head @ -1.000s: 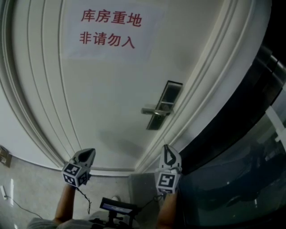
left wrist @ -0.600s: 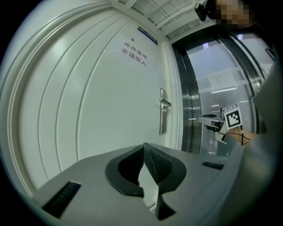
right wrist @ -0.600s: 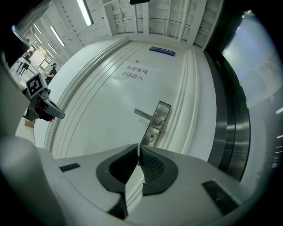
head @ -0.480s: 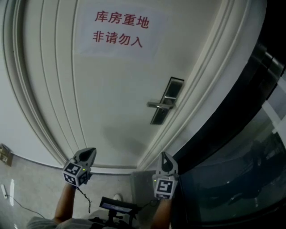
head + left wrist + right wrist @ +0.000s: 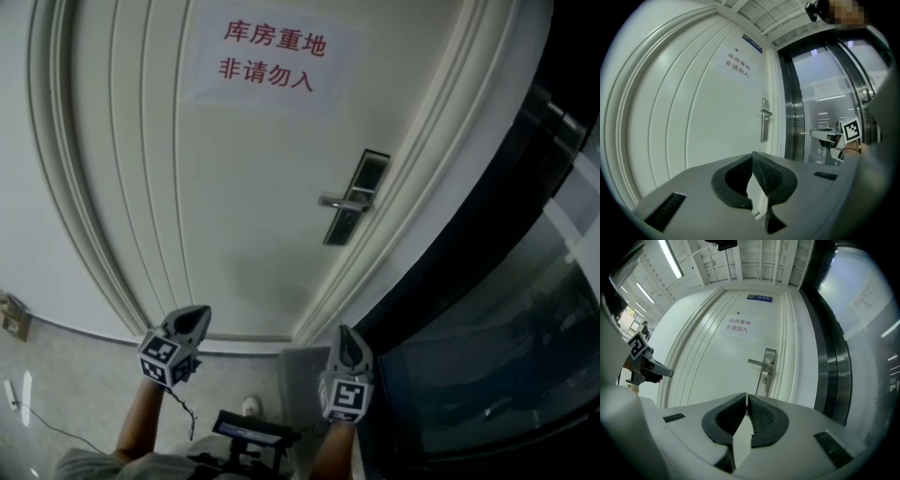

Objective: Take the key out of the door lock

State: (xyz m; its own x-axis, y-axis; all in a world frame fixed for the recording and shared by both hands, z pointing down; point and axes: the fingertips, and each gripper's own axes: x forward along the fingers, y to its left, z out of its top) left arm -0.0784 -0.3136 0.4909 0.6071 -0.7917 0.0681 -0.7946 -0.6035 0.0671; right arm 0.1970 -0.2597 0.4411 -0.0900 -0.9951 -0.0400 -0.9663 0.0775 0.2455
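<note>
The key itself is too small to make out; its place is the round cylinder [image 5: 765, 379] low on the steel lock plate [image 5: 771, 357], under the lever handle [image 5: 757, 362] of the white door [image 5: 708, 362]. The right tool [image 5: 746, 398] and left tool [image 5: 752, 155] are both clenched on nothing, well apart from the door. Arriving clenched, the right tool would likely bump the key or handle rather than grip.

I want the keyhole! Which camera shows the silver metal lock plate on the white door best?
The right gripper view: the silver metal lock plate faces it, round keyhole showing under the lever. The head view shows it small, slanted; the left gripper view, thin, side-on.
</note>
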